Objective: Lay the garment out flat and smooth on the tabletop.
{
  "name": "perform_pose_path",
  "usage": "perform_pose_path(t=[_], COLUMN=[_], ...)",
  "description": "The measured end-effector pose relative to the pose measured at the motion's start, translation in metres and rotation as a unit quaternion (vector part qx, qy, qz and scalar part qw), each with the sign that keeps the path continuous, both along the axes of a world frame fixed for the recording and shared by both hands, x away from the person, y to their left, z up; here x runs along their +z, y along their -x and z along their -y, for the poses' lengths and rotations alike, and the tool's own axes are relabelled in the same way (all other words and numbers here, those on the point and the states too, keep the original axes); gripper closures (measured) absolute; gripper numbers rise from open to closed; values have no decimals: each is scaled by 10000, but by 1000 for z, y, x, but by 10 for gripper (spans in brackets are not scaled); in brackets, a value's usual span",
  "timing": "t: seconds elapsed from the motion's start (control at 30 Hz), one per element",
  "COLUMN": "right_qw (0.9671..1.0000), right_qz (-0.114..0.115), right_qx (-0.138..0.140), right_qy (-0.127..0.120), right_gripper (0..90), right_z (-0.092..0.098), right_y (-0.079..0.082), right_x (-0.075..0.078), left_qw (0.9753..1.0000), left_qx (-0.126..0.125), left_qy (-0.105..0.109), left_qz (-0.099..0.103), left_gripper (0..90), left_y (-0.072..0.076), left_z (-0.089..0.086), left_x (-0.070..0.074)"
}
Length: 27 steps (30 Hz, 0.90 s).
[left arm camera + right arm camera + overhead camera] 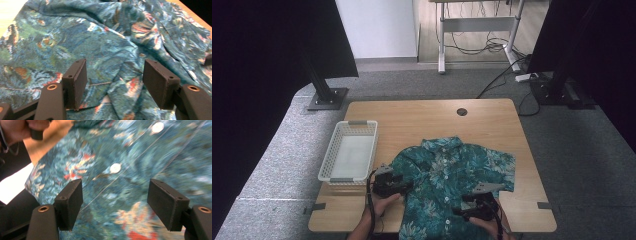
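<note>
- Basket point(348, 151): white, left of centre in the high view, on the table point(427, 112), just left of the shirt and apart from it. Nothing in it that you can see.
- Left gripper point(388, 184): lower centre-left of the high view, at the shirt's left edge near the sleeve. In the left gripper view your jaws stand wide apart, nothing between them but rumpled cloth below. Released.
- Shirt point(447, 180): teal floral, lower centre of the high view, laid front-up, collar toward the top of the frame, hem running off the table's near edge at the bottom. Long axis runs top to bottom; button line down the middle. Left side bunched in the left gripper view point(107, 42).
- Right gripper point(477, 204): lower centre-right, over the shirt's right front near the hem. In the right gripper view your jaws gape over the button placket point(115, 168); gripping nothing.
- Key relation: the shirt lies between your two grippers and under both. Each is already at its own side, so likely a fold; left sits nearer the sleeve, right nearer the hem.
</note>
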State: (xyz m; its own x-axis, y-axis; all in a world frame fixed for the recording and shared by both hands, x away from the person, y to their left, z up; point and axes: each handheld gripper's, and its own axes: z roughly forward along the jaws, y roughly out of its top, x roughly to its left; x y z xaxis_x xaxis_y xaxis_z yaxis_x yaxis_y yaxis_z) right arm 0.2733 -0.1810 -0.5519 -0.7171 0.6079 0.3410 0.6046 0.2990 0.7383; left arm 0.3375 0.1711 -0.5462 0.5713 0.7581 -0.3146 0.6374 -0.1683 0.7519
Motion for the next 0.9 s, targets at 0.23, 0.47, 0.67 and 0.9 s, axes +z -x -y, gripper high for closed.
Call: perform_pose_path(t=[0.23, 0.47, 0.67, 0.9], right_qw=[10000, 9999, 9999, 9999], right_qz=[11, 103, 114, 56], right_qx=[71, -5, -82, -127], right_qy=[69, -8, -33, -28], right_gripper=[295, 304, 328, 350], right_z=[-4, 6, 19, 37], right_y=[1, 2, 4, 4], right_x=[-6, -9, -10, -9], left_qw=[9999, 9999, 9999, 9995], left_qx=[-120, -112, 17, 252], left_qy=[-8, 37, -86, -88], left_qz=[-70, -92, -142, -168], left_gripper=[350, 354, 354, 359], left_y=[-1, -5, -13, -23], left_z=[-1, -4, -4, -6], left_x=[-5, -7, -5, -4])
